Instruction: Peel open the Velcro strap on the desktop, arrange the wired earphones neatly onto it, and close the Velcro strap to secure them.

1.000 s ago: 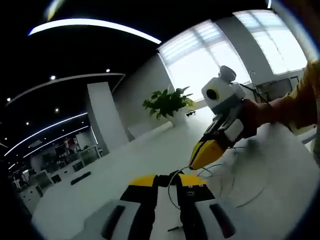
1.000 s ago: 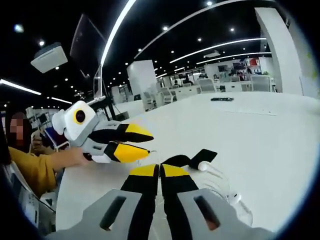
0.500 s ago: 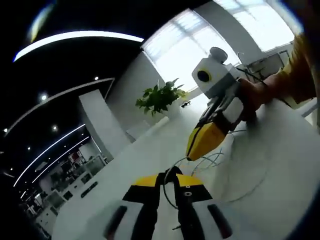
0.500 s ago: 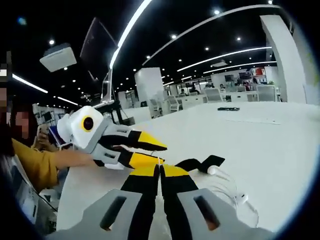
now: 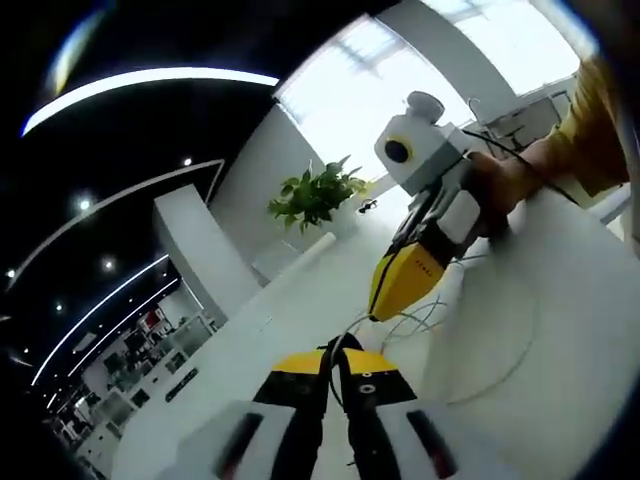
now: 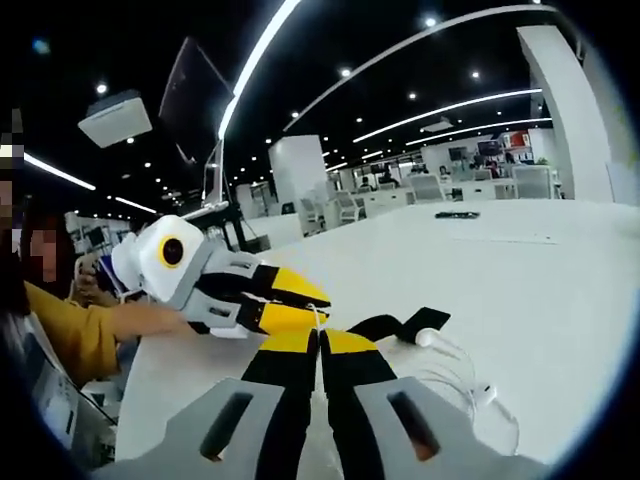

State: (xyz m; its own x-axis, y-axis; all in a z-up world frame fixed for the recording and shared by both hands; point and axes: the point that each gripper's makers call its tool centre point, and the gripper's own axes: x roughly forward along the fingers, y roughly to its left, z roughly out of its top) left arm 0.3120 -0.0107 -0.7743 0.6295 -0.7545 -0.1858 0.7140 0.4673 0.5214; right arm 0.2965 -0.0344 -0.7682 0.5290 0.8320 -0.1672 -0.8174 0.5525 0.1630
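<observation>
Right gripper view: my right tool [image 6: 320, 340] has its jaws pressed together, and whether any cable is pinched between them I cannot tell. Just beyond its tips the black Velcro strap [image 6: 400, 325] lies on the white surface [image 6: 520, 270], long axis running away to the right, with a white earbud [image 6: 432, 338] touching its far end and the earphone cable [image 6: 470, 390] trailing in loose loops to the right. My left tool [image 6: 285, 305] enters from the left, jaws slightly apart, tips nearly touching my right tool and on the strap's near side; the right tool seems nearer the strap. In the left gripper view, my left tool [image 5: 335, 362] straddles a thin dark loop, its grip uncertain; the right tool [image 5: 400, 285] hangs over white cable loops [image 5: 480, 370], the strap hidden
</observation>
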